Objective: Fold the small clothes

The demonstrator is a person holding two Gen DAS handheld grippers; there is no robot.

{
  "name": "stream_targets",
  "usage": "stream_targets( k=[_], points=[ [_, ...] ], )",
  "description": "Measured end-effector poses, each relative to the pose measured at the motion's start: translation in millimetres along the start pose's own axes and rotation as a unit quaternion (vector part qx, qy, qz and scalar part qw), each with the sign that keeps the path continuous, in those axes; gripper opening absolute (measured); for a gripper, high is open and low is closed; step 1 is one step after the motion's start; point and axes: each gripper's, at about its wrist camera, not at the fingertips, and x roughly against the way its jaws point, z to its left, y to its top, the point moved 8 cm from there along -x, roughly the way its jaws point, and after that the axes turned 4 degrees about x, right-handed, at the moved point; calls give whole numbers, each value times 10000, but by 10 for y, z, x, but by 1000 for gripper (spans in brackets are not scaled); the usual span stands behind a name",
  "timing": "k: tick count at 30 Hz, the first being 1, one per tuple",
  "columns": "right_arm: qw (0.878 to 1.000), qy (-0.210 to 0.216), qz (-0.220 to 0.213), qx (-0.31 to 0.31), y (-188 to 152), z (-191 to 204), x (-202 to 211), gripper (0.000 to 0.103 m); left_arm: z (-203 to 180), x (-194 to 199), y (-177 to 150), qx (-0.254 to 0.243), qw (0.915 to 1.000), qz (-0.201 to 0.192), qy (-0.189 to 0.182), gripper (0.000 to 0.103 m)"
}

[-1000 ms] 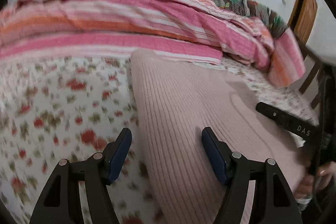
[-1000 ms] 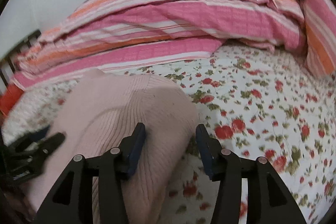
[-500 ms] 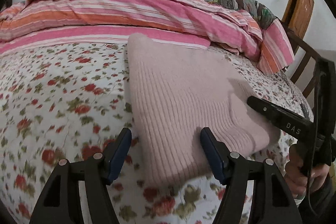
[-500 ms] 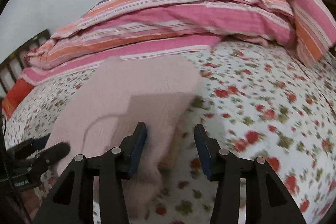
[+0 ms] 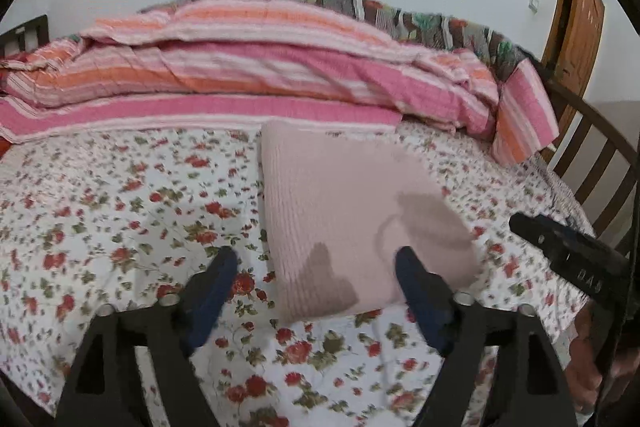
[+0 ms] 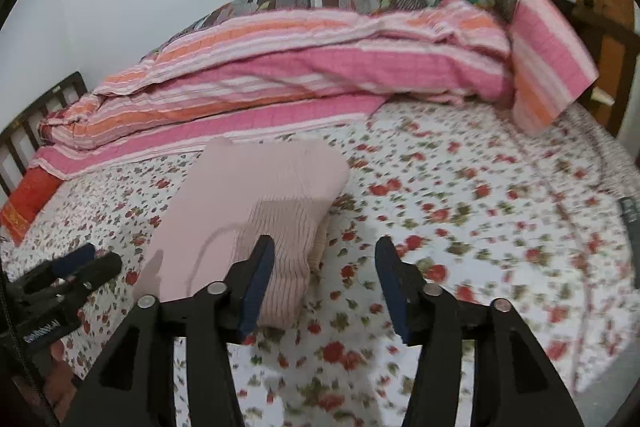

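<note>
A folded pale pink ribbed knit garment (image 5: 348, 203) lies flat on the flowered bedsheet (image 5: 120, 219). My left gripper (image 5: 316, 263) hovers above and short of its near edge; its jaws are opening, with nothing pressed between them. In the right wrist view the same garment (image 6: 260, 195) lies ahead and to the left. My right gripper (image 6: 325, 251) hangs over the sheet beside the garment's near right corner, its jaws opening and holding nothing. Each gripper shows at the edge of the other's view: the right gripper (image 5: 568, 255) and the left gripper (image 6: 80, 267).
A pink and orange striped quilt (image 5: 240, 79) is heaped along the far side of the bed, with a patterned blanket (image 5: 400, 15) behind it. A dark wooden bed rail (image 5: 592, 147) and a wooden door (image 5: 576, 15) stand at the right. A red cushion (image 6: 28, 199) lies at the far left.
Both grippers have drawn back and up from the pink garment, which now lies folded farther ahead on the sheet. The left jaws stand wider apart than before.
</note>
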Motion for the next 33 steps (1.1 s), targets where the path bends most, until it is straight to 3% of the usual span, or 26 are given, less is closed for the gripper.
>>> stream_targets(
  k=[2,6,9,19,33],
  points=[
    [10000,-18,12,4,5,9,159,57,-26,146,20,9,9999,-87,73,88],
    [9999,-129,-86,49,-54,5,421,91,-45,358,11,-13,9995,-127,302,91],
    [9997,-169,-156,87,-126,6,579,99,-72,538,-35,-96,9990,-184,404,92],
    [9993,-265,-227,164,-354,-39,920,101,-189,873,-170,-194,9979,-329,514,92],
    [9985,-383,-329,214,-373,-93,1055,101,-243,922,-204,-169,9977,-337,565,92]
  ],
)
